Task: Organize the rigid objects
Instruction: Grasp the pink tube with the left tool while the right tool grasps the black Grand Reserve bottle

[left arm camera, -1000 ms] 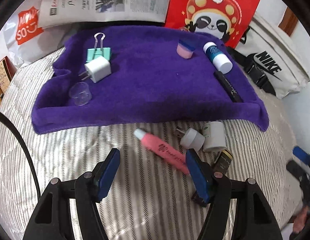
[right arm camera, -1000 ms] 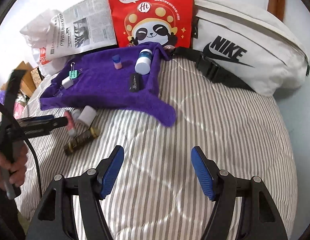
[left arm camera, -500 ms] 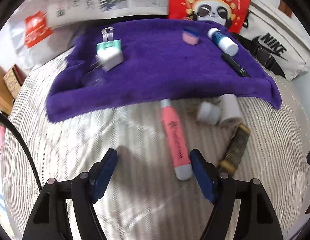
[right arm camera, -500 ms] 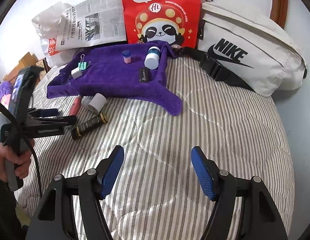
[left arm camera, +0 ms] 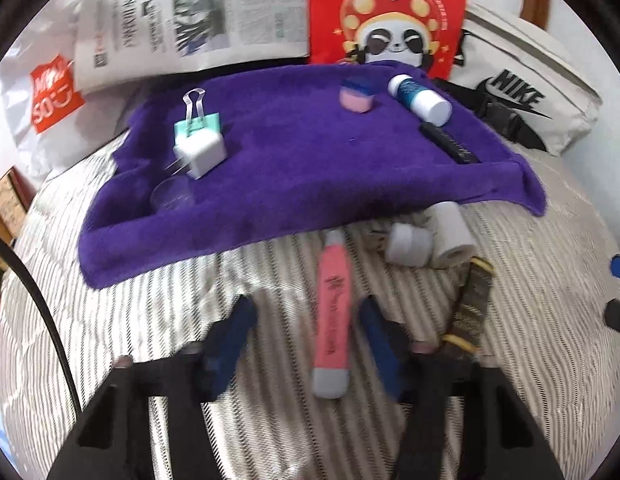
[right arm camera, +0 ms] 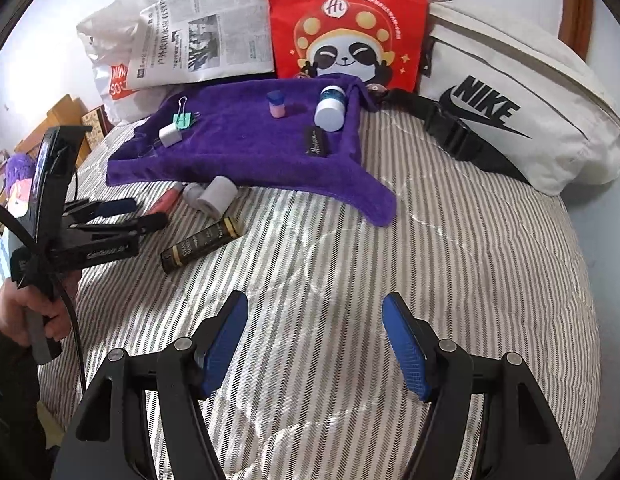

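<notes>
The left tool [left arm camera: 306, 332] is open, its blurred blue pads either side of the pink tube [left arm camera: 333, 316], which lies lengthwise between them on the striped bedcover [left arm camera: 150, 320], nearer the right-hand pad; whether a pad touches it cannot be told; the tube's grey cap sits low in the frame, its other end pointing up at the purple towel [left arm camera: 302, 176]. Right of the tube lie a grey plug [left arm camera: 408, 245] and a white roll [left arm camera: 454, 236] side by side, with a dark gold-banded tube [left arm camera: 472, 300] below them. On the towel: a clear cup [left arm camera: 172, 196] and white charger [left arm camera: 200, 152] at left, a mint binder clip [left arm camera: 196, 122] just above, a pink and blue cap [left arm camera: 356, 96], a blue bottle [left arm camera: 420, 94] and a black pen [left arm camera: 450, 142] at upper right. The right tool [right arm camera: 314, 344] is open over bare bedcover at the lower middle of its view, holding nothing, well apart from the towel.
</notes>
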A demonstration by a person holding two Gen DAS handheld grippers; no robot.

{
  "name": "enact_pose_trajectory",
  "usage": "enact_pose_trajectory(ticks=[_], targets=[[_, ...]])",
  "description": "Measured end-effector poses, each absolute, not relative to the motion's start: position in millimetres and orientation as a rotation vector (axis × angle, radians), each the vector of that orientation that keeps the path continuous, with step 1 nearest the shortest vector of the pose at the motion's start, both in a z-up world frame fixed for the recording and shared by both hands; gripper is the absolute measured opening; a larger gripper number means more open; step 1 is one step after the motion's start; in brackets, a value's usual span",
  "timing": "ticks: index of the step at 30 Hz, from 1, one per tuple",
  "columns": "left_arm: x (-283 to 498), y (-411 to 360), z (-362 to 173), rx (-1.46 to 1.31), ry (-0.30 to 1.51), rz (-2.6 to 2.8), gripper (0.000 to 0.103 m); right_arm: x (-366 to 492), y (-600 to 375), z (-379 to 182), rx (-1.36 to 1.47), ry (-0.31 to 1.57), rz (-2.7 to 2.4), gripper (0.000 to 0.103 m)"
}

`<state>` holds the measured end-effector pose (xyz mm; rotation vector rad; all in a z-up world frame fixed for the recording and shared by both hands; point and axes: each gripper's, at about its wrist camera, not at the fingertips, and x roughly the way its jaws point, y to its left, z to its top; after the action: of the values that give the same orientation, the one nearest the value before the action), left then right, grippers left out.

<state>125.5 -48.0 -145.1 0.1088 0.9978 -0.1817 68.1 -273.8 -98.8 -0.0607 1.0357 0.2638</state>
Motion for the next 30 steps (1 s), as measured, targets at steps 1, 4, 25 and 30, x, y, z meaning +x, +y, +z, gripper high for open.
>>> enact_pose_trajectory(ticks=[1,4,25,30], targets=[[124.8,-49.9,-144.0,0.114,0.997,-0.186,0.027,67.8,-271.8,-100.3,-0.063,1.039,0.267,0.069],[121.4,-54.3,-143.7,0.129,0.985,-0.183,0.017,68.6,-263.8,-106.1,-0.067,1.052,0.287,0.069],[88.3,21.7,-147.5,0.01,0.906,-0.051,0.017,111.3,-185.6,-127.1,-0.1,1.046,0.276,0.069],[89.0,26.1,-147.2,-0.017,0.907,-0.063,0.017,124.7,-176.1,-136.7,-0.057,1.071,0.273,0.069]])
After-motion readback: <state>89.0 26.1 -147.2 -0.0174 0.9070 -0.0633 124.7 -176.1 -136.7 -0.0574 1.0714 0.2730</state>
